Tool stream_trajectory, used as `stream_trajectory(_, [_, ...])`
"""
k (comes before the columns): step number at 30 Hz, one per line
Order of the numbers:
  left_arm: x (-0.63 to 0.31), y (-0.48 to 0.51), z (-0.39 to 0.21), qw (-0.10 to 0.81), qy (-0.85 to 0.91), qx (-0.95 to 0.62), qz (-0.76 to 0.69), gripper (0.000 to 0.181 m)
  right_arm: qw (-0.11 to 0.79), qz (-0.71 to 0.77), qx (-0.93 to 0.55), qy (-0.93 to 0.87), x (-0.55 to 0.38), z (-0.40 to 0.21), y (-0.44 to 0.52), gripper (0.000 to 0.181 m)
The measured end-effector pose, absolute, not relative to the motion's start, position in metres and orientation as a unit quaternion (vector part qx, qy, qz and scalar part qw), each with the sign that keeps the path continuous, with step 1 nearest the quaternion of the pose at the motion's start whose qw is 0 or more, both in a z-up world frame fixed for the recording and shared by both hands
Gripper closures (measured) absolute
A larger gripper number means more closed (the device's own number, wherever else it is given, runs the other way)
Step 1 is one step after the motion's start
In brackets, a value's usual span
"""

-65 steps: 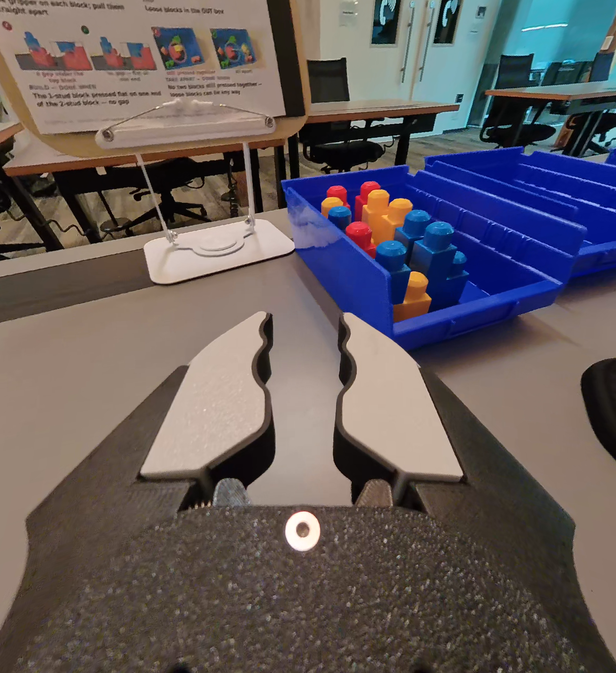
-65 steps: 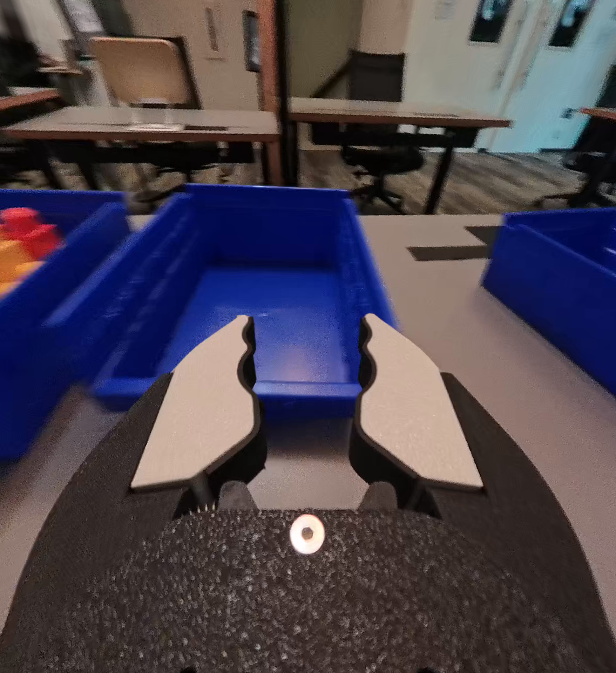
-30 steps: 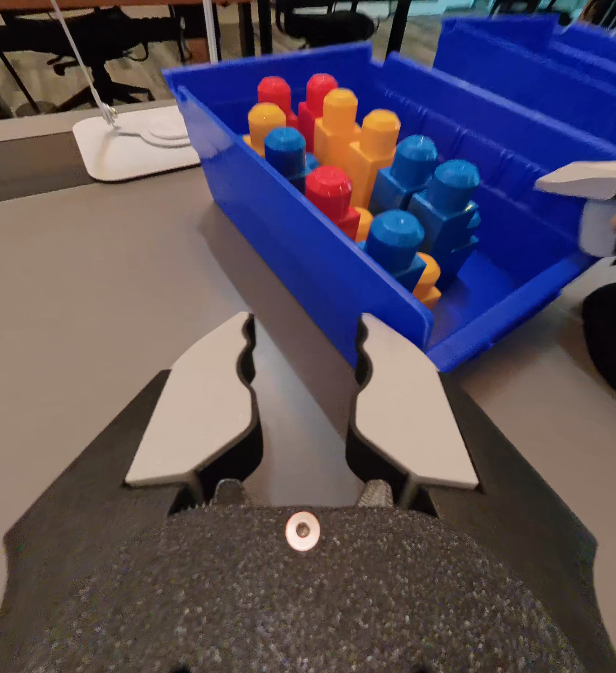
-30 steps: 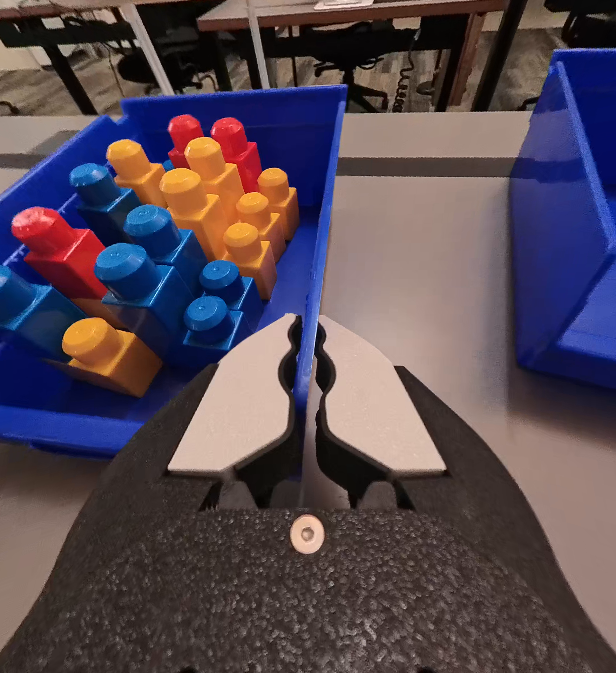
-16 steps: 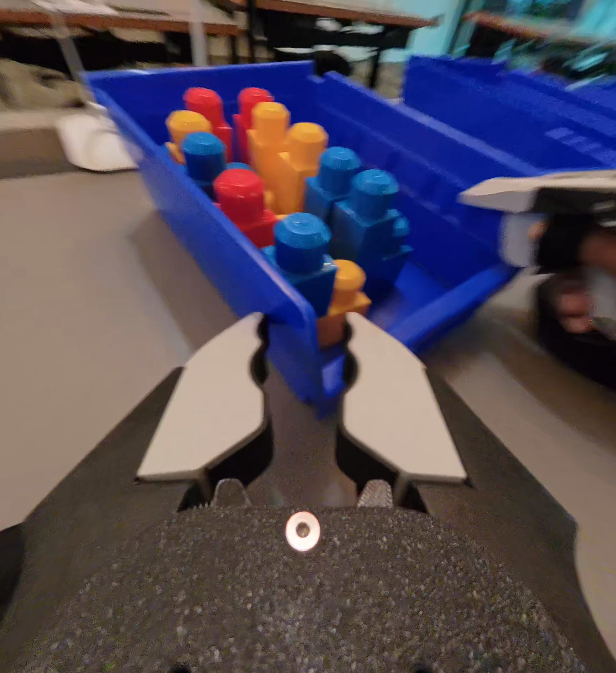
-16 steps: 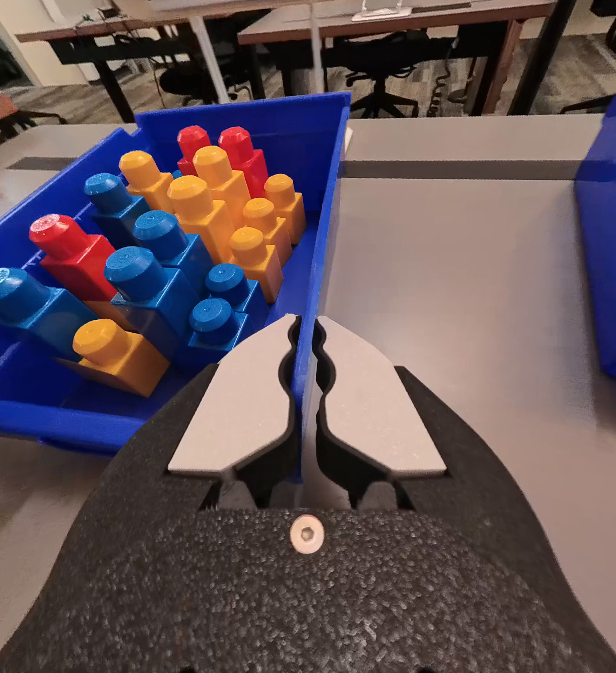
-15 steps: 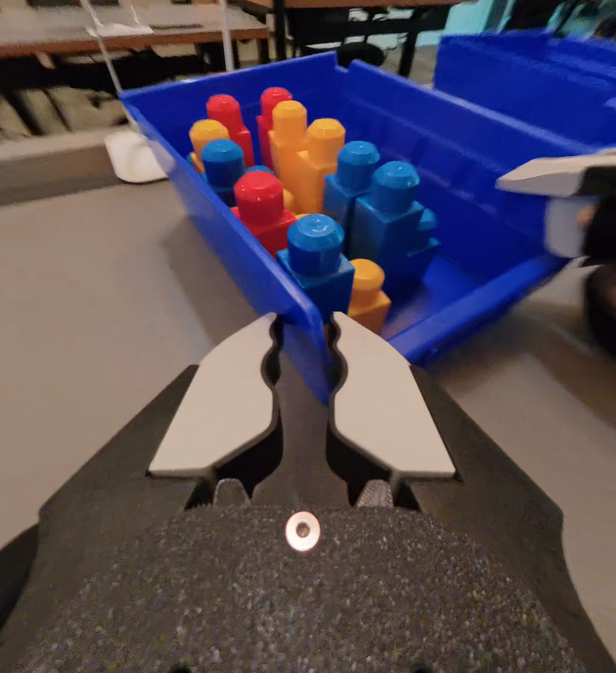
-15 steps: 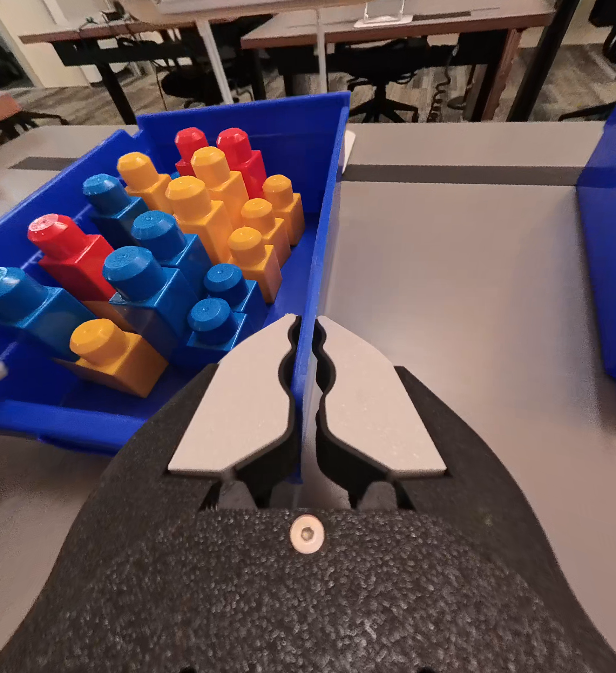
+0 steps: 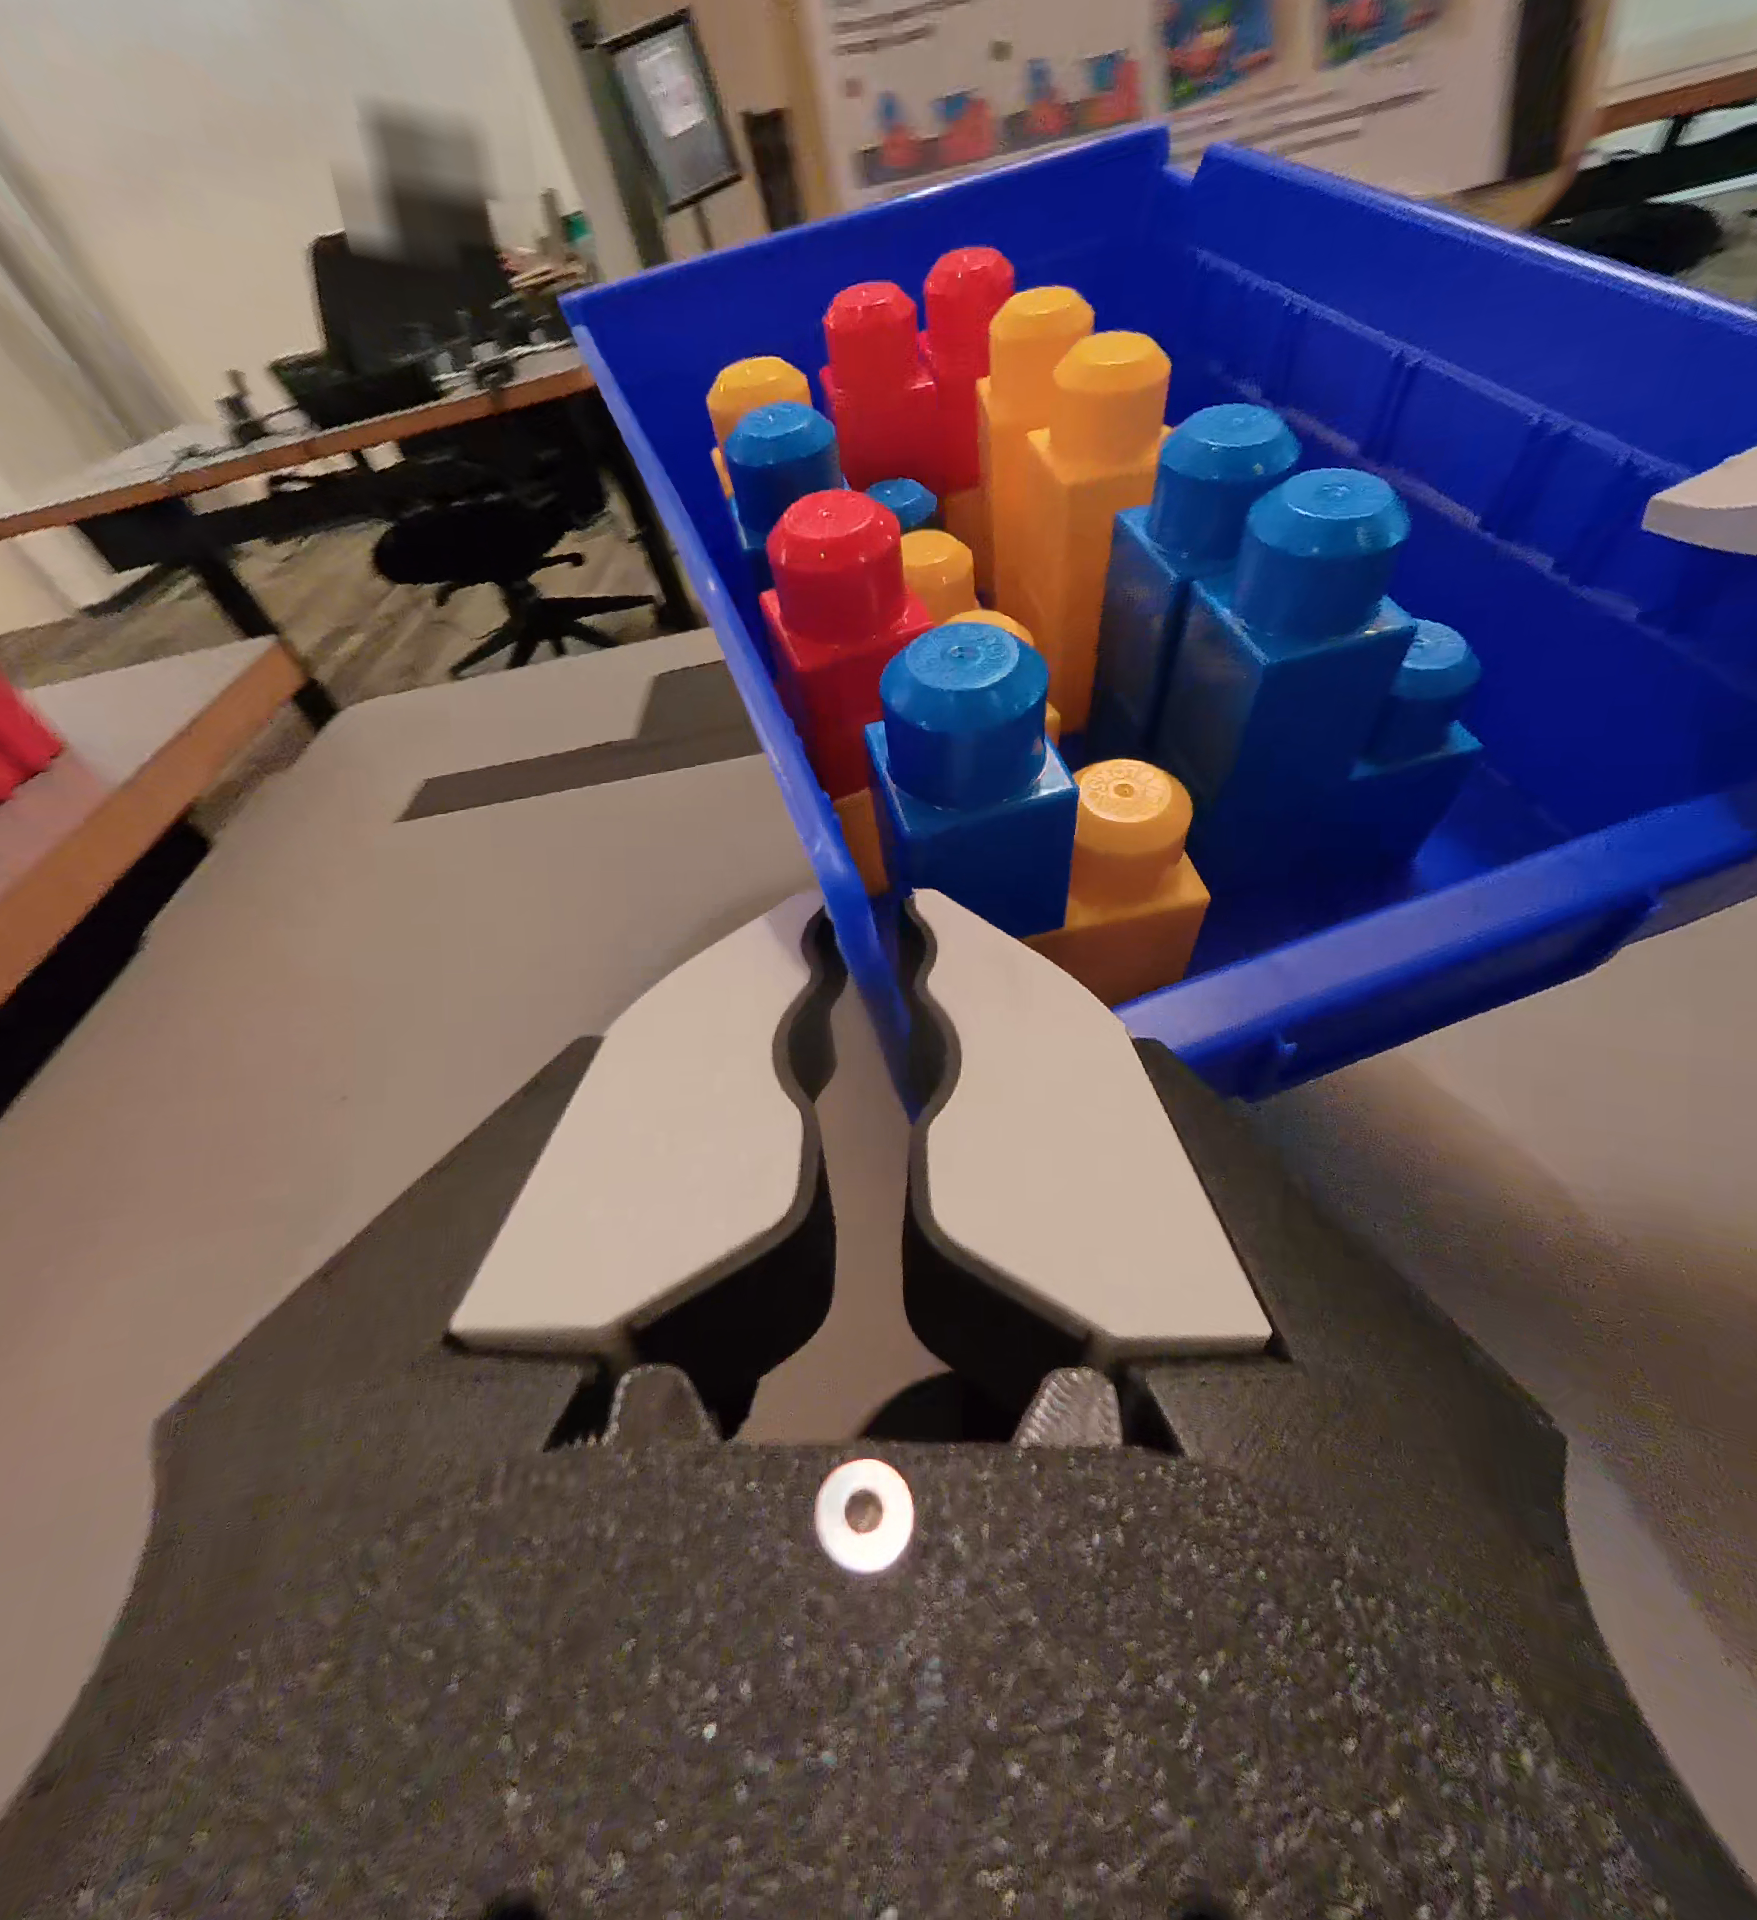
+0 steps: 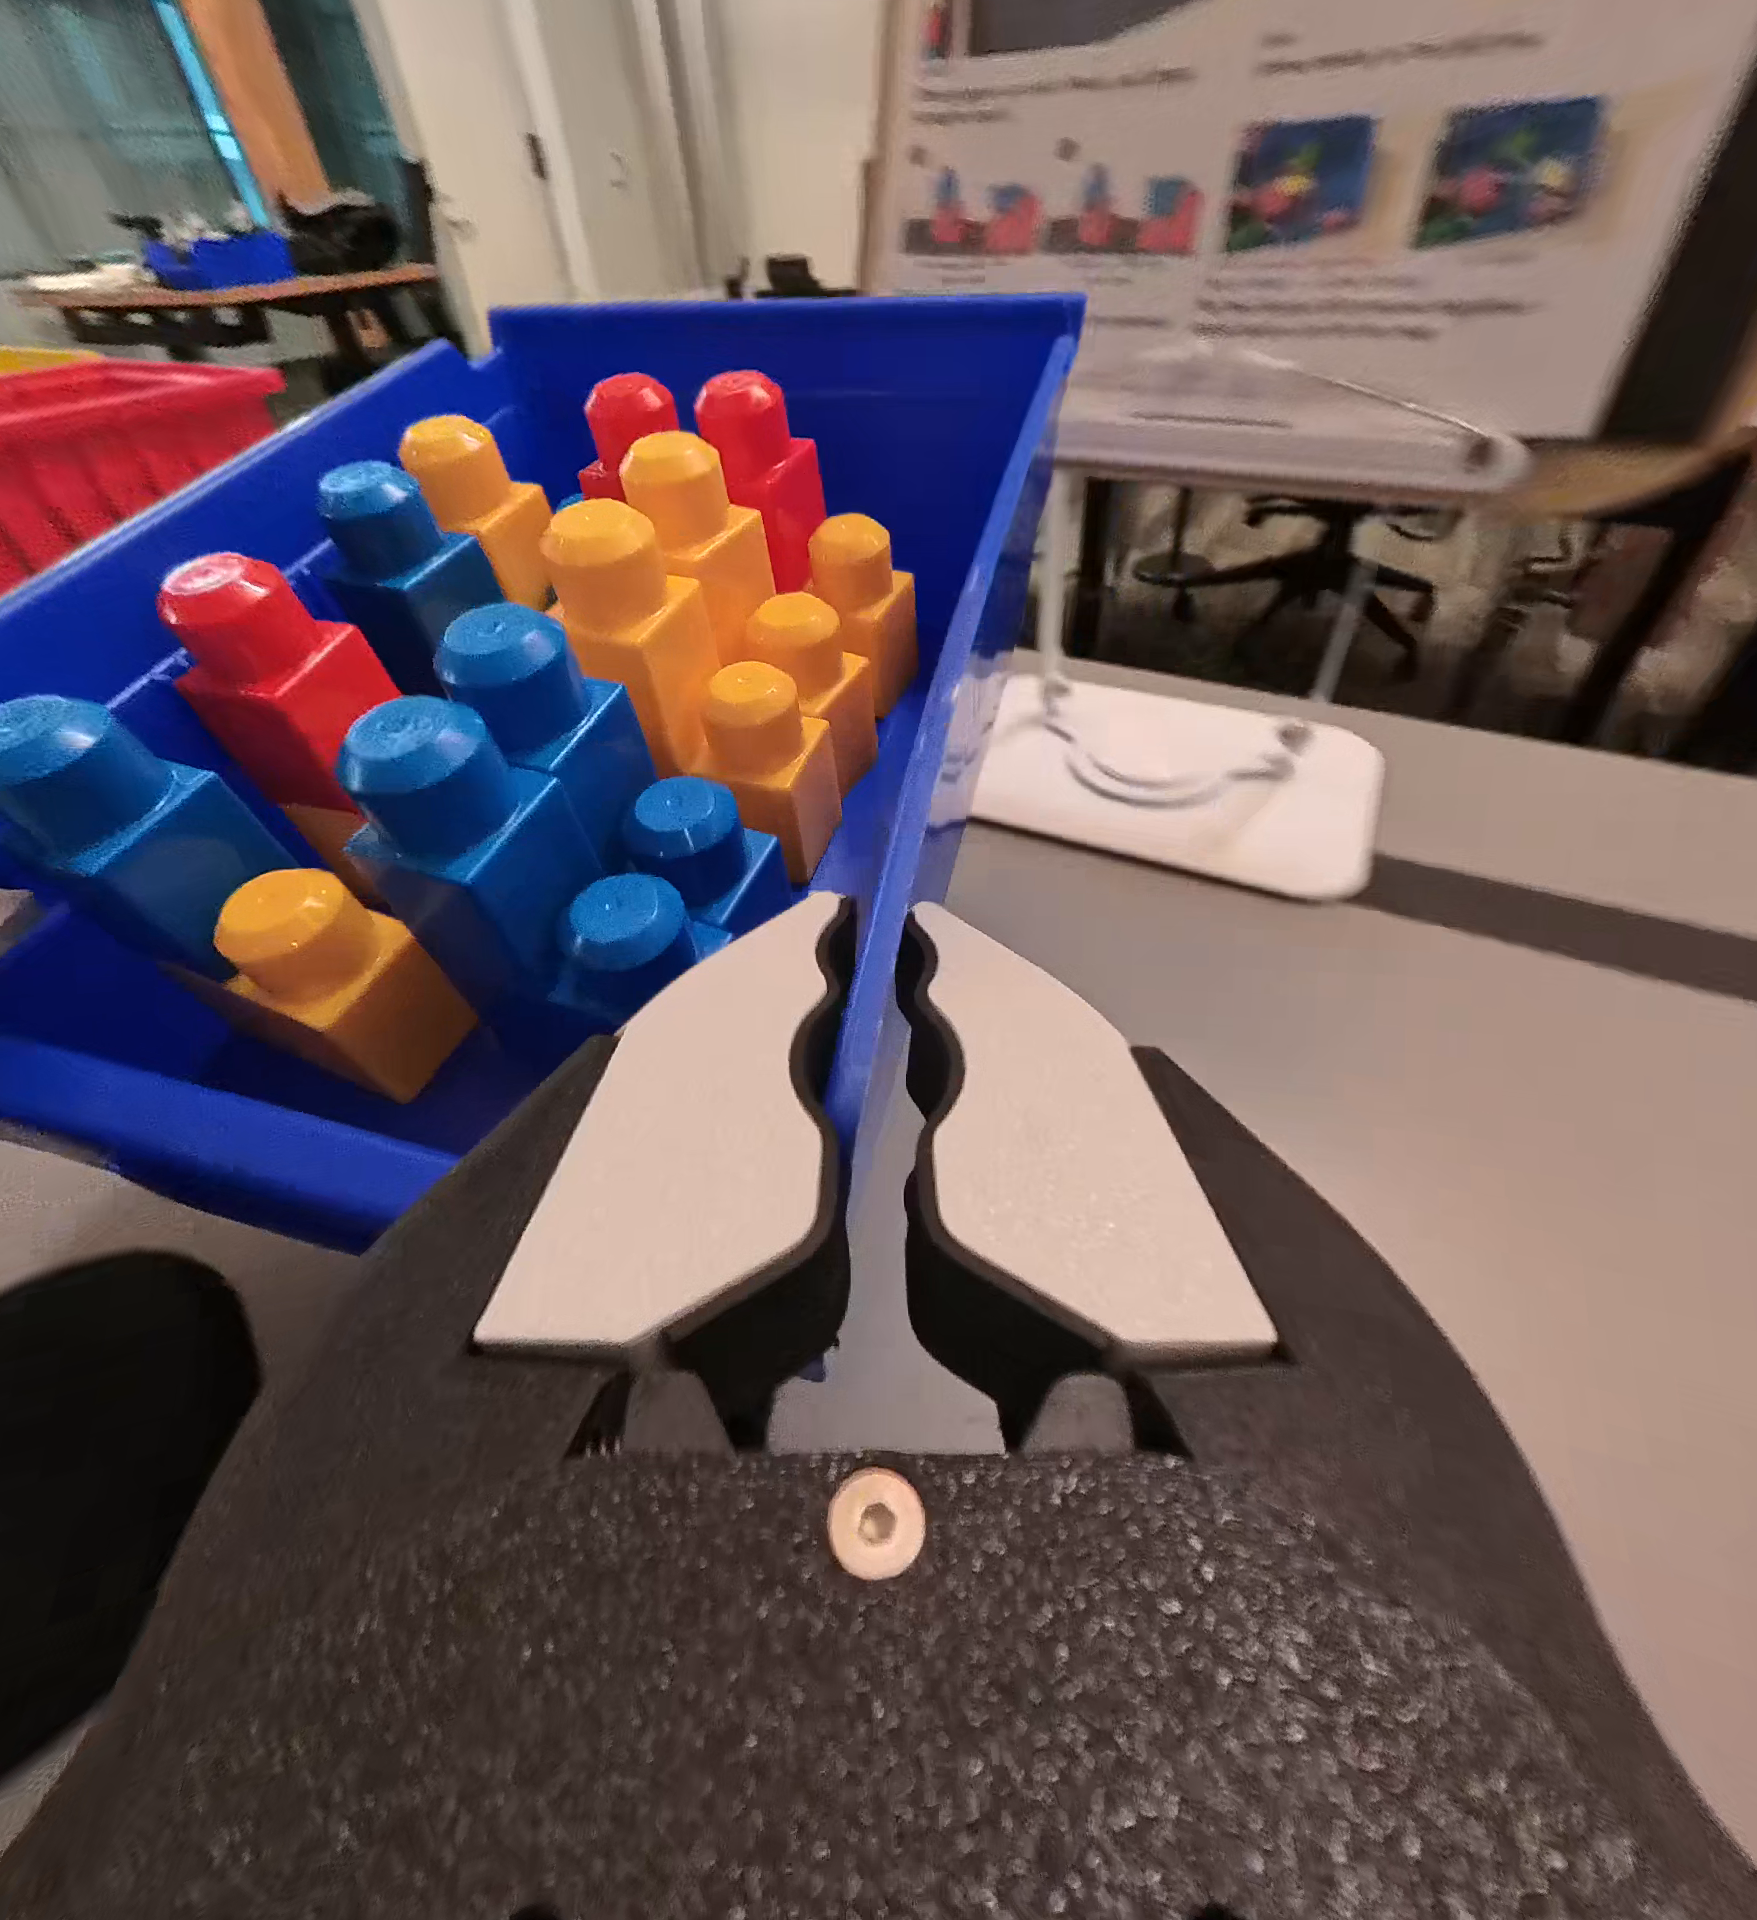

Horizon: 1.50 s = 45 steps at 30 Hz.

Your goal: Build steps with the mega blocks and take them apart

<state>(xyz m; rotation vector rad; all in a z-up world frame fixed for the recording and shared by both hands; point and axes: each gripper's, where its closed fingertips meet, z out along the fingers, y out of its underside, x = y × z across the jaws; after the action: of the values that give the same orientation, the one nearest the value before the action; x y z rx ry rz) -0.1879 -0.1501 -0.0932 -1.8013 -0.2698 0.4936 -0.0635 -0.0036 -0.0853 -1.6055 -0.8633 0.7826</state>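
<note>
Both tongs now clench the bin: left tongs (image 9: pixel 866 935) on its left wall, right tongs (image 10: pixel 876 920) on its right wall, and the bin (image 9: pixel 1476 343) has swung and tilted against the table (image 9: pixel 334 987). Blocks (image 10: pixel 583 644) stand inside it, already pressed into stepped red, yellow and blue stacks. Taking them apart appears not yet begun.
</note>
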Motion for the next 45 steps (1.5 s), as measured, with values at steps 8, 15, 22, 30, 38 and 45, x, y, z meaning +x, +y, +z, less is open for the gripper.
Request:
stream_trajectory(8, [-0.297,-0.189,-0.107,0.545,-0.204,-0.777,0.24,0.172,0.484,0.374,-0.668,-0.423,-0.203,-0.103,-0.025,0.175])
stream_trajectory(15, [-0.353,-0.19,-0.15,0.517,-0.235,-0.791,0.227,0.172,0.454,0.377,-0.677,-0.44,-0.266,-0.148,-0.026,0.175])
stream_trajectory(22, [-0.383,-0.185,-0.176,0.523,-0.264,-0.78,0.219,0.175,0.469,0.347,-0.675,-0.452,-0.291,-0.162,-0.022,0.174])
stream_trajectory(30, [-0.398,-0.18,-0.175,0.538,-0.286,-0.761,0.223,0.174,0.455,0.329,-0.689,-0.458,-0.312,-0.165,-0.01,0.174])
stream_trajectory(38, [-0.398,-0.189,-0.16,0.579,-0.259,-0.732,0.249,0.16,0.499,0.346,-0.614,-0.504,-0.264,-0.135,-0.021,0.149])
stream_trajectory(45, [-0.392,-0.193,-0.144,0.601,-0.244,-0.714,0.264,0.155,0.57,0.344,-0.614,-0.424,-0.07,-0.069,0.009,0.137])
